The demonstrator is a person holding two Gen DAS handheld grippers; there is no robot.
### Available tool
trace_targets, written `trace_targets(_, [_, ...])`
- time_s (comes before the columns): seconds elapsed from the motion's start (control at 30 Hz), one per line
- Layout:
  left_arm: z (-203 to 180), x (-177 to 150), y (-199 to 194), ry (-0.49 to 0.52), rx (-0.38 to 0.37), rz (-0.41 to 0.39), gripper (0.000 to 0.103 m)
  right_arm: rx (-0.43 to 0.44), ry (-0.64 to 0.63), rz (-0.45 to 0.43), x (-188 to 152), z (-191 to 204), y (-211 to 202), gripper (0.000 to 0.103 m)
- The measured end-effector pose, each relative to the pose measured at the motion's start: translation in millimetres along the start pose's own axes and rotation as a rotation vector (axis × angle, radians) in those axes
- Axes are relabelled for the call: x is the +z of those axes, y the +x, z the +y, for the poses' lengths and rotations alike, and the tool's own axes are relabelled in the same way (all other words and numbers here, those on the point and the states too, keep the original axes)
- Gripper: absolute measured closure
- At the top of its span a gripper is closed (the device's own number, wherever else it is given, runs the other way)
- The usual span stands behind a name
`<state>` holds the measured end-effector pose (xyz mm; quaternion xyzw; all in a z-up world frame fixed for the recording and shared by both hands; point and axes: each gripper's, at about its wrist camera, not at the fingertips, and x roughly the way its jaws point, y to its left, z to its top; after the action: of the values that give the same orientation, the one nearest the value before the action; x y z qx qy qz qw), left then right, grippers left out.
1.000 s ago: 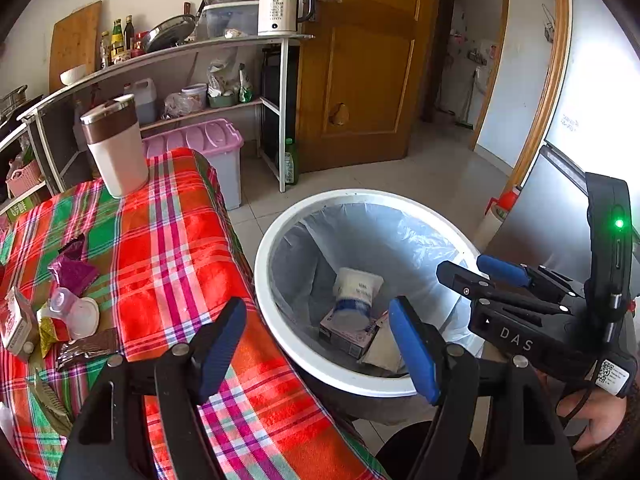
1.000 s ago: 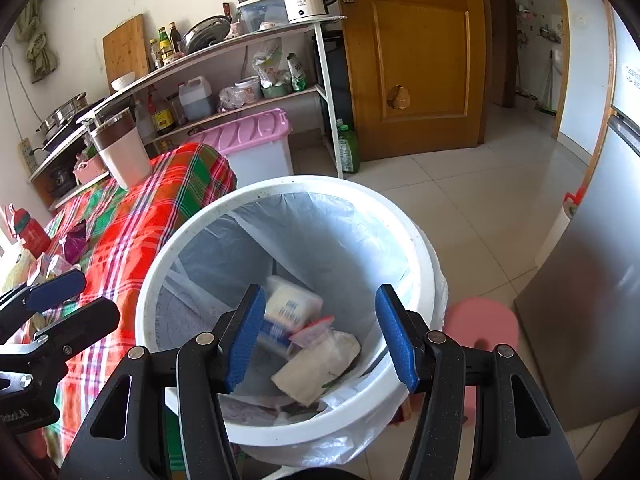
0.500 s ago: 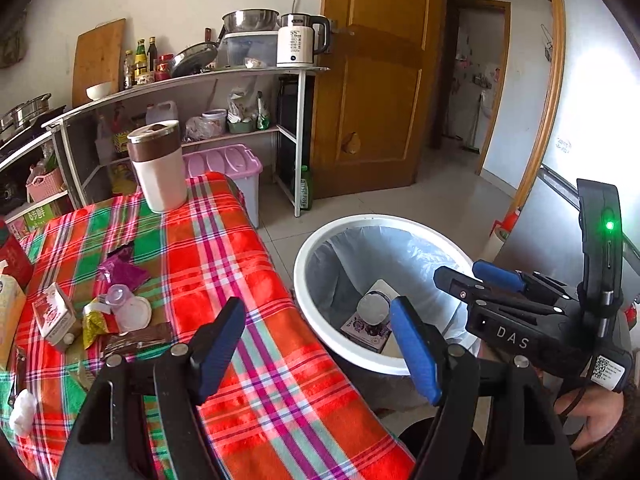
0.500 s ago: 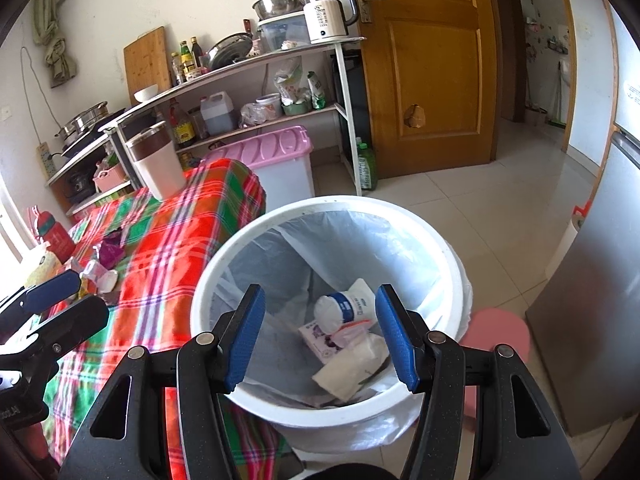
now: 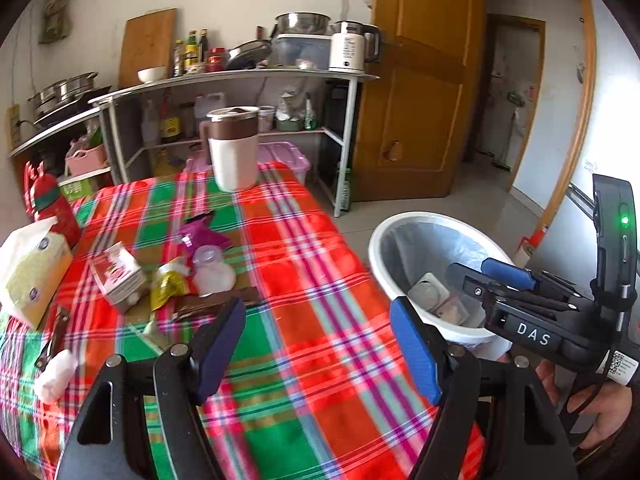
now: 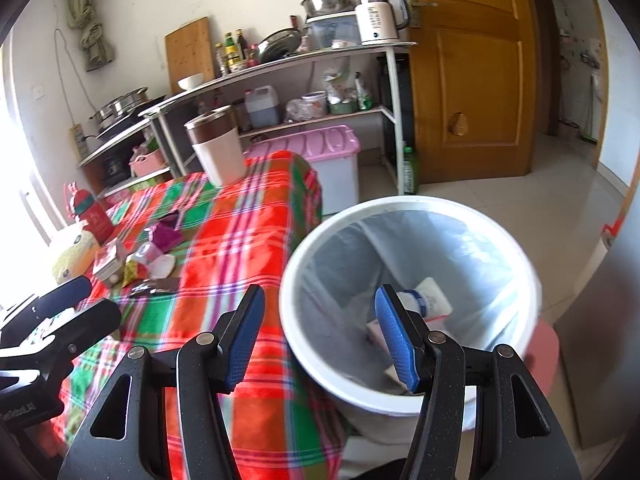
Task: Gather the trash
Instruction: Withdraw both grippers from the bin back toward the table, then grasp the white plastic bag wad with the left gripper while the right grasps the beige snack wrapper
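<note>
both grippers empty, jaws apart; trash bin beside table

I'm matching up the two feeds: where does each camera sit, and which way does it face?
Left wrist: on the left gripper, above the plaid table, facing the kitchen shelves; its open fingers, the right gripper and a hand show.
Right wrist: on the right gripper, over the table edge and trash bin, facing the same shelves; its open fingers and the left gripper show.
Shared: bin, table, litter, white jug, door.
</note>
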<state>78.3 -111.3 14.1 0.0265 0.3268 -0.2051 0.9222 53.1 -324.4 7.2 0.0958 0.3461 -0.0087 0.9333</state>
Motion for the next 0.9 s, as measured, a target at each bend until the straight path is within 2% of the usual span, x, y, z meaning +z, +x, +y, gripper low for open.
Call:
trace_targets(0.47, [102, -32, -27, -0.127, 0.161, 0.009, 0.027, 0.124, -0.121, 0.046, -7, 90, 29, 0.044])
trace_targets(0.9, [184, -62, -37, -0.219, 0.254, 0.052, 0.027, 0.239, -0.237, 0.123, -19, 160, 58, 0.042])
